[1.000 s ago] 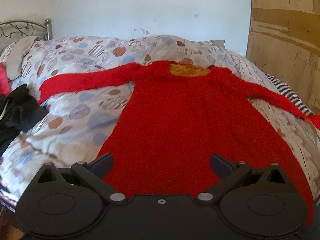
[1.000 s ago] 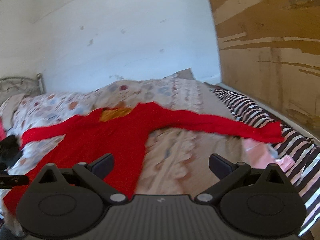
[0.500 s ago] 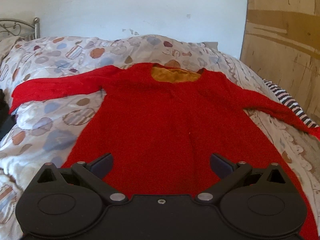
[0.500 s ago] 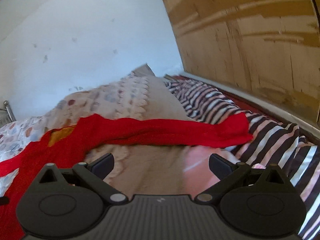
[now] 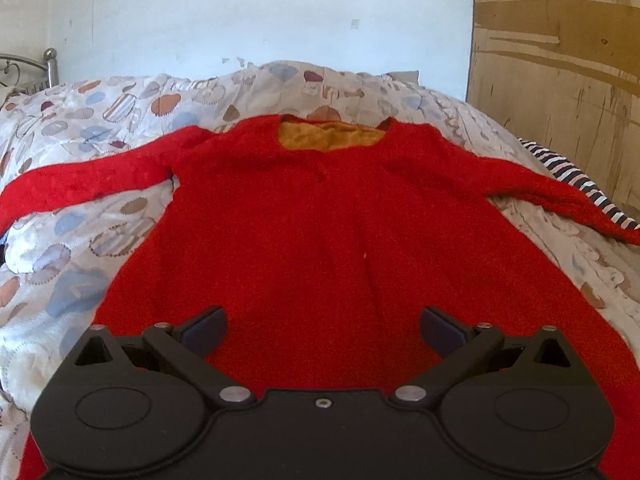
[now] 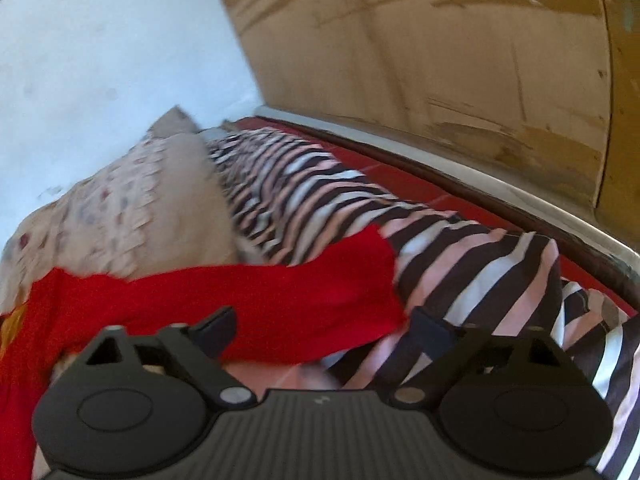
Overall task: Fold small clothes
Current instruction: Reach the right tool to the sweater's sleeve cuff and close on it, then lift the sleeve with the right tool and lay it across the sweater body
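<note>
A red sweater (image 5: 320, 220) with an orange lining at the neck lies flat, front up, on the patterned duvet (image 5: 80, 248), both sleeves stretched out sideways. My left gripper (image 5: 324, 328) hangs open just above the sweater's lower body, nothing between its fingers. In the right wrist view the end of the sweater's right sleeve (image 6: 320, 292) rests on a striped cloth (image 6: 480, 280). My right gripper (image 6: 324, 330) is low over that sleeve end with its jaws closing. The cuff lies between the fingers and the pads do not press it.
A scratched wooden board (image 6: 440, 60) stands along the bed's right side, with a pale rail (image 6: 500, 188) at its foot. A white wall (image 5: 240, 12) is behind the bed. A metal headboard post (image 5: 50, 64) shows at the far left.
The left gripper slid right and lower over the sweater's body; the black clothing left its view. The right gripper swung right, rolled and dropped to the sleeve end, its jaws narrowing slightly.
</note>
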`<state>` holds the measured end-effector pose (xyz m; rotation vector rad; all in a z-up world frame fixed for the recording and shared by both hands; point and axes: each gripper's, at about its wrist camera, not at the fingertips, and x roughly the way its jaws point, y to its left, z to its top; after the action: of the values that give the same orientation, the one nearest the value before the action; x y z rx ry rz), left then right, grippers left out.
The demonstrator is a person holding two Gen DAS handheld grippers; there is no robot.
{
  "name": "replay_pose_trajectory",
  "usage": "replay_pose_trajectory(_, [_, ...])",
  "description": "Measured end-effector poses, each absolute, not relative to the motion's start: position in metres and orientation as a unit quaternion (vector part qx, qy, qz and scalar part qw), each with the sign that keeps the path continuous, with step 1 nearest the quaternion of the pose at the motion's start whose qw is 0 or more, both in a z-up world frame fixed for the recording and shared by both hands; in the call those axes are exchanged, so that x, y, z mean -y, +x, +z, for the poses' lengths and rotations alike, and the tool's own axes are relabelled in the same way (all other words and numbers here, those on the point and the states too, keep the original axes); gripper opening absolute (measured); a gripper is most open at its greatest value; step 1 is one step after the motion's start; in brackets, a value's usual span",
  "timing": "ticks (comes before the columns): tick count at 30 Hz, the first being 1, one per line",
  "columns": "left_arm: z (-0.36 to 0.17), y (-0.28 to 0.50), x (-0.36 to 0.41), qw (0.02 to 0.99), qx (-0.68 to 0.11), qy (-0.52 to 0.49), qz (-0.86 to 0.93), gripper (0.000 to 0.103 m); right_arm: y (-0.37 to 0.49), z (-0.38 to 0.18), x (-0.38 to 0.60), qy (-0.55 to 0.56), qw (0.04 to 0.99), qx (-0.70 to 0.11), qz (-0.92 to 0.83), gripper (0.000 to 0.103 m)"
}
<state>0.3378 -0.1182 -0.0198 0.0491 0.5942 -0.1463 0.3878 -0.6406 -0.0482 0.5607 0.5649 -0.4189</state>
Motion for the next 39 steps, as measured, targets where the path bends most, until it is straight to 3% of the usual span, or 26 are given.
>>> replay_pose_trajectory(2, [-0.023, 0.339, 0.117, 0.952, -0.297, 0.022, -0.070, 0.102, 0.391, -0.057, 0.646, 0.284, 0.893, -0.276, -0.211, 0.073])
replay_pose_trajectory(4, [-0.025, 0.341, 0.116, 0.951, -0.300, 0.021, -0.070, 0.102, 0.392, -0.063, 0.646, 0.294, 0.891, -0.273, -0.214, 0.049])
replay_pose_trajectory(6, [-0.026, 0.341, 0.116, 0.951, -0.301, 0.022, -0.070, 0.102, 0.392, -0.067, 0.645, 0.299, 0.889, -0.269, -0.218, 0.042])
replay_pose_trajectory(9, [-0.025, 0.341, 0.116, 0.950, -0.303, 0.025, -0.070, 0.102, 0.391, -0.068, 0.649, 0.313, 0.887, -0.253, -0.225, 0.011])
replay_pose_trajectory(23, [-0.025, 0.337, 0.105, 0.949, -0.309, 0.020, -0.056, 0.102, 0.354, 0.070, 0.639, 0.190, 0.967, -0.055, -0.159, 0.009])
replay_pose_trajectory(33, [-0.019, 0.336, 0.097, 0.949, -0.310, 0.007, -0.058, 0.102, 0.359, 0.058, 0.635, 0.229, 0.953, -0.118, -0.162, 0.009])
replay_pose_trajectory(39, [-0.006, 0.331, 0.078, 0.952, -0.303, -0.003, -0.042, 0.102, 0.375, 0.097, 0.588, 0.191, 0.971, -0.085, -0.120, 0.009])
